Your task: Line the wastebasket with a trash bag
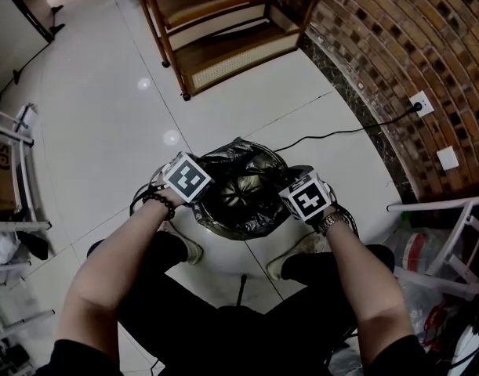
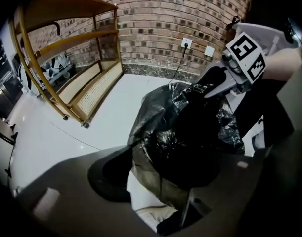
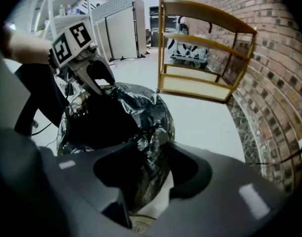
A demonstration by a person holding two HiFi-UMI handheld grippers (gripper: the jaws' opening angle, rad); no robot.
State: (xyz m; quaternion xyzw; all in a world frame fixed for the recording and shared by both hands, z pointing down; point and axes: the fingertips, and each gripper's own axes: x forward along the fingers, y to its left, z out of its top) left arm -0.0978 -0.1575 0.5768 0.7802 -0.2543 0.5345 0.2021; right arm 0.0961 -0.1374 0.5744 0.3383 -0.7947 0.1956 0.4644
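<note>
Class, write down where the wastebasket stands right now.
Head view, centre: the wastebasket stands on the white floor between the left gripper and right gripper, just ahead of the person's shoes, brick wall to its right.

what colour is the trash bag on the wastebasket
Glossy black. The trash bag shows best in the right gripper view.

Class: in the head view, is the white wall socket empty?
No, a black cable is plugged into the white wall socket.
</note>
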